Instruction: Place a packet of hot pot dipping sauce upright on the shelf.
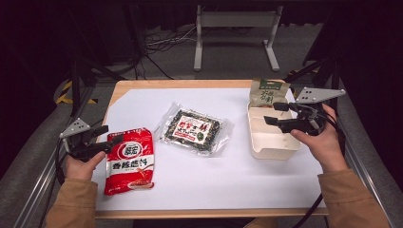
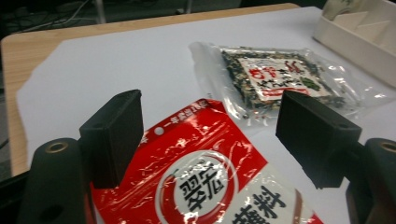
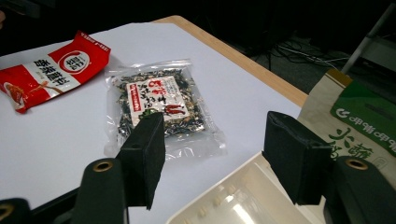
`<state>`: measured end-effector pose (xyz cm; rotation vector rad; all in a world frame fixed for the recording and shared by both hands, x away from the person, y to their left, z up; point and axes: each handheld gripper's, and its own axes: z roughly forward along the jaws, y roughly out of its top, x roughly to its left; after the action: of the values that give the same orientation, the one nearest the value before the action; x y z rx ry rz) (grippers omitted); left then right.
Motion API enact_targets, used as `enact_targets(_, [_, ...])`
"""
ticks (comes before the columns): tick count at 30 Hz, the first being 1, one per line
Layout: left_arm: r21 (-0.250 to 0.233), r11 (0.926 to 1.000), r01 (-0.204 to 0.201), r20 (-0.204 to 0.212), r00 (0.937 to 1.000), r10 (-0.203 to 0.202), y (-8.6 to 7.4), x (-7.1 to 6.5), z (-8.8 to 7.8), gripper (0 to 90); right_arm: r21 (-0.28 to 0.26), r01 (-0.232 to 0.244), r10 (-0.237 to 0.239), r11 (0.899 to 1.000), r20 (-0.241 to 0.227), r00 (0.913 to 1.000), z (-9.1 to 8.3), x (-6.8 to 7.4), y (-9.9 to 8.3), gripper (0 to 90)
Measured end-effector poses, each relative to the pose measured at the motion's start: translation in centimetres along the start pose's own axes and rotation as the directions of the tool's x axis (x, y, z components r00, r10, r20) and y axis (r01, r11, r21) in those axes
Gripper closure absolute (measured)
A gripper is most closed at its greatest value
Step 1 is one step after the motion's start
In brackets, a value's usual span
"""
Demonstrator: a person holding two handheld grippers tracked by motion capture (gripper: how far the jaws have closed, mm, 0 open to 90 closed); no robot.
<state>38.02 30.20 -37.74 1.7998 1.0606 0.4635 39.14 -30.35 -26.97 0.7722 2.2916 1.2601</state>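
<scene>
Nearest the person, the red sauce packet (image 1: 129,161) lies flat on the white sheet over the desk (image 1: 142,85). The left hand-held gripper (image 1: 97,142) hovers at its upper-left corner, jaws spread and gripping nothing. It looks light, floppy and slick, so I'd pinch the crimped top edge. Further off, the right hand-held gripper (image 1: 274,114) hangs spread and empty over the white box (image 1: 275,145).
</scene>
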Motion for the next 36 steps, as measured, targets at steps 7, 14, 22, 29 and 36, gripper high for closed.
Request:
enact_targets(7, [0.062,0.998,-0.014,-0.038,0.9991,0.016,-0.4,1.0,0.8,22.9,-0.006,0.009,-0.009,1.0,-0.016,0.9998,0.4,1.0,-0.8,37.5])
enact_targets(14, [0.098,0.9944,0.039,-0.074,0.9968,-0.031,-0.8,2.9,1.6,22.2,-0.02,0.02,-0.021,1.0,-0.054,0.9983,1.4,2.5,-1.4,37.0])
enact_targets(22, [0.096,0.9954,0.003,-0.069,0.9976,0.003,-1.4,4.3,2.4,23.7,-0.034,0.012,-0.015,0.999,-0.096,0.9953,2.5,3.4,-1.8,36.7])
enact_targets(29, [0.113,0.9935,-0.01,-0.048,0.9987,0.016,-2.0,4.9,3.5,23.4,-0.054,0.016,-0.021,0.998,-0.104,0.9943,2.7,4.3,-2.2,36.3])
enact_targets(36, [0.115,0.993,-0.028,-0.015,0.9995,0.029,-2.8,5.4,4.0,19.4,-0.053,0.0,-0.007,0.999,-0.124,0.9923,2.9,4.5,-2.7,36.3])
